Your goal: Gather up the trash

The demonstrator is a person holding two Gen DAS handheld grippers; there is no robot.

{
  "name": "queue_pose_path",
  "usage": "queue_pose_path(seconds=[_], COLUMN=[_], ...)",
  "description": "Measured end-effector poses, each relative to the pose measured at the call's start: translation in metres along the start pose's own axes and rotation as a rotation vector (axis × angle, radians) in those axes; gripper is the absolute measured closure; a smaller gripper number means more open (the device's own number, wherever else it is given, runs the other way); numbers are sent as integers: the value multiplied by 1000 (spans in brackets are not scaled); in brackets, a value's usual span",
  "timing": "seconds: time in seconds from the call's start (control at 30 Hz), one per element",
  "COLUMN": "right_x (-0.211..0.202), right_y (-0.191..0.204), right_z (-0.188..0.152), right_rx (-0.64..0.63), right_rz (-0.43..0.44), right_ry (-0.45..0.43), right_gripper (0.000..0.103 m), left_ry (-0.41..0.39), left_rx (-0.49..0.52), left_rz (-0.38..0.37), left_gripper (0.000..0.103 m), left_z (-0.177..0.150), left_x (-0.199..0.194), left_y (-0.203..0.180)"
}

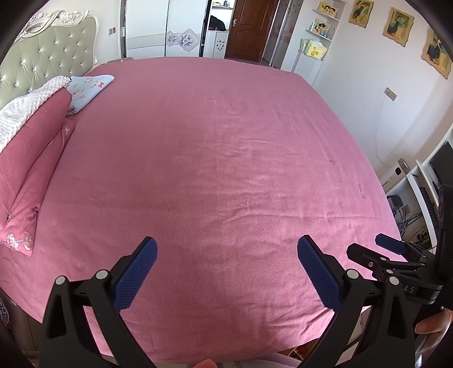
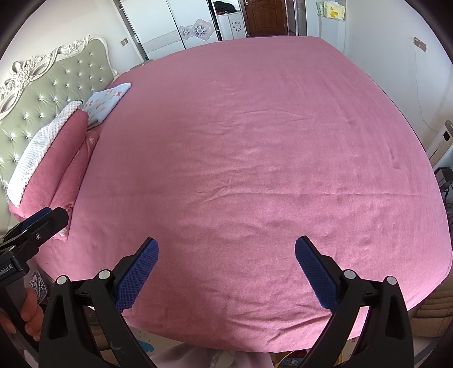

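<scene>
Left wrist view shows my left gripper (image 1: 226,257) and right gripper (image 2: 226,256) both spread empty above the pink cotton bedsheet (image 1: 220,147), hovering to scan, since no trash shows ahead of either

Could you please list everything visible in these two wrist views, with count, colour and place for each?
bed sheet: one, pink, covering the whole bed, no trash seen on it
headboard: one, grey-green tufted with white carved frame, left end of the bed
folded quilt: one, pink, against the headboard
knobbly blanket: one, white, on top of the quilt
patterned pillow: one, light blue with pink bows, far corner by the headboard
wardrobe: one, white with flower motif, beyond the bed
door: one, dark brown, far wall
framed pictures: at least three, yellowish frames, right wall
left gripper: one, black with blue pads, open, empty
right gripper: one, black with blue pads, open, empty
</scene>
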State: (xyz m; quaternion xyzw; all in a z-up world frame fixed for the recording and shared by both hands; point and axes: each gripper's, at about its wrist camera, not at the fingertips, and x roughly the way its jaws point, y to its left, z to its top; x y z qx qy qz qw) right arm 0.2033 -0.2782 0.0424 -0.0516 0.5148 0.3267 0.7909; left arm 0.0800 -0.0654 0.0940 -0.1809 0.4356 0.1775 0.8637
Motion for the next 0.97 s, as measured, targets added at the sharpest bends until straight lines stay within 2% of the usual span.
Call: queue_pose_path(seconds=[0.13, 0.23, 0.27, 0.37, 0.57, 0.73, 0.97], right_x=[1, 1, 1, 2, 1, 0, -1], right_y=[0, 1, 1, 2, 2, 3, 4], right_z=[0, 0, 0, -1, 0, -1, 0], right_rx=[-2, -4, -5, -7, -3, -4, -8], right_rz=[1, 3, 4, 4, 5, 3, 3], right_ry=[1, 3, 3, 5, 5, 5, 5], right_gripper=[9, 9, 9, 9, 9, 9, 9], left_ry=[-9, -33, -39, -49, -92, -72, -20], left_rx=[4, 30, 52, 76, 36, 10, -25], left_rz=[-10, 105, 110, 78, 98, 133, 115], left_gripper=[4, 4, 4, 4, 4, 4, 4], left_z=[1, 2, 1, 0, 1, 2, 0], left_x=[-2, -8, -10, -16, -24, -22, -20], left_y=[0, -7, -10, -16, -13, -2, 4])
